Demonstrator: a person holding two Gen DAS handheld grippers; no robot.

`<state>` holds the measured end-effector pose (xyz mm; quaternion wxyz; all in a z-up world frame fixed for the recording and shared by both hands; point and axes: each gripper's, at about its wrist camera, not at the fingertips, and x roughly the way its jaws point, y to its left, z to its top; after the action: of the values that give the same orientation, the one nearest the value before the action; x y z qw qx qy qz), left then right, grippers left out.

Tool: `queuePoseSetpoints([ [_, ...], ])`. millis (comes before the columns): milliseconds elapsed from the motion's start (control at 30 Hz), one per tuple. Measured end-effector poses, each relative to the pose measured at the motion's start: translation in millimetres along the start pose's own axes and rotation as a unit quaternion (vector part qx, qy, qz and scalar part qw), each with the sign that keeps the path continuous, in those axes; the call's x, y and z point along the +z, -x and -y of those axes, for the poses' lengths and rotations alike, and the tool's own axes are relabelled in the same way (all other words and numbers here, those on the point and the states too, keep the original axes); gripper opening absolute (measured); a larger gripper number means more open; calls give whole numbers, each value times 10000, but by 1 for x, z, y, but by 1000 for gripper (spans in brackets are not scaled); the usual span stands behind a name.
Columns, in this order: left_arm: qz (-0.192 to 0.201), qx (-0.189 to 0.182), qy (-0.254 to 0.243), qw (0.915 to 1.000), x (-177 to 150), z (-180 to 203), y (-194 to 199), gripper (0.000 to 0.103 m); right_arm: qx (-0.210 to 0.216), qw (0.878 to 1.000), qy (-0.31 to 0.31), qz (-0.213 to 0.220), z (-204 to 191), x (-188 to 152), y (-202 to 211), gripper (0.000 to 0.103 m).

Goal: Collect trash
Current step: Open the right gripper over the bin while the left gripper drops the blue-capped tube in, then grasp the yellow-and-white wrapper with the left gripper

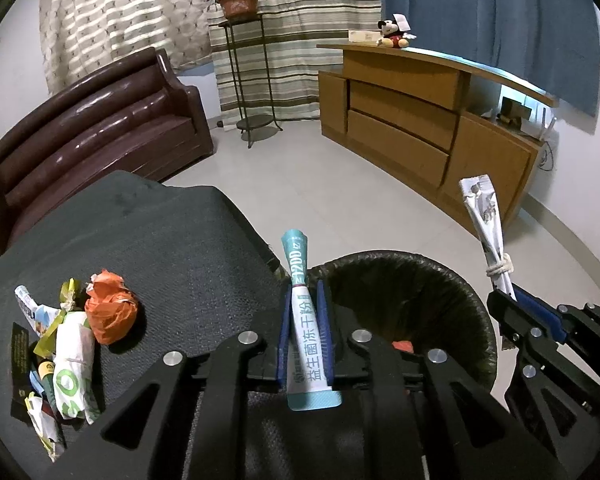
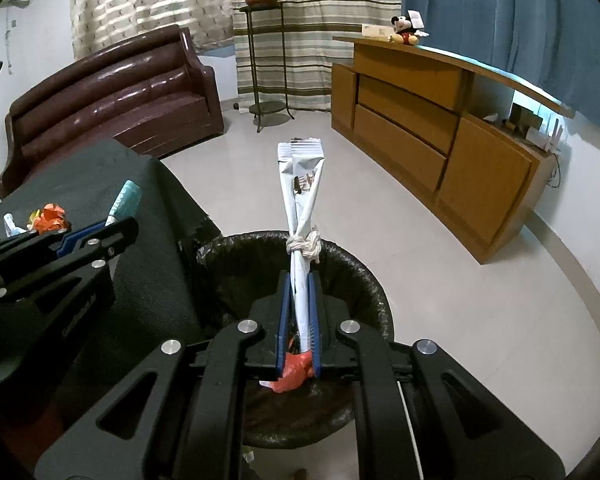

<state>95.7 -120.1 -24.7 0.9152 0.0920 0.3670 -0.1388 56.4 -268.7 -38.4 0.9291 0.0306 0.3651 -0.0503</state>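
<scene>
A low table draped in dark grey cloth (image 1: pixel 172 240) is being used as the dump spot: a crumpled orange plastic bag (image 1: pixel 110 312) and mixed wrappers (image 1: pixel 66 364) are being piled there.

Brown sofa (image 1: pixel 96 132), wood cabinet (image 1: pixel 420 132), plant stand (image 1: pixel 248 80) w/ curtains, pale tile floor (image 1: pixel 300 184)

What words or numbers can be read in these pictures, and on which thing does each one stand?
"1200" and "益生菌冻干粉": teal and white sachet in the left gripper.
Green letters on the white wrapper: only partly visible.
Print on the knotted white packet in the right gripper: too blurred.
</scene>
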Motion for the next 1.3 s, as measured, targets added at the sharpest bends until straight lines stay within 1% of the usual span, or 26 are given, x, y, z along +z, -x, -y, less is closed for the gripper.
queuePoseSetpoints([
  [33,-1,7,6,10000,1,1,0,17,2,10000,-22,3,0,1,0,12],
  [67,0,15,3,10000,2,2,-1,23,12,10000,-40,-1,2,2,-1,22],
  [100,1,18,7,10000,3,3,-1,30,16,10000,-65,13,2,2,-1,27],
  [133,8,9,5,10000,3,3,-1,32,-9,9999,-98,45,3,3,0,31],
  [300,32,39,46,10000,3,2,-1,45,-62,9999,-126,57,5,2,0,31],
  [400,40,44,96,9999,4,1,0,50,-94,9999,-121,76,5,2,0,31],
  [467,44,37,106,9999,5,0,0,51,-102,9998,-133,74,5,1,0,32],
  [800,34,33,120,9999,6,0,0,52,-145,9997,-183,52,7,0,-1,33],
  [967,46,58,162,9998,5,-4,13,52,-102,9998,-158,59,5,1,1,33],
  [1167,-41,246,381,9990,-9,-29,32,52,63,9999,1,82,-12,-1,9,33],
  [1300,-148,461,501,9976,-24,-51,44,52,236,9996,157,72,-30,-2,15,33],
])
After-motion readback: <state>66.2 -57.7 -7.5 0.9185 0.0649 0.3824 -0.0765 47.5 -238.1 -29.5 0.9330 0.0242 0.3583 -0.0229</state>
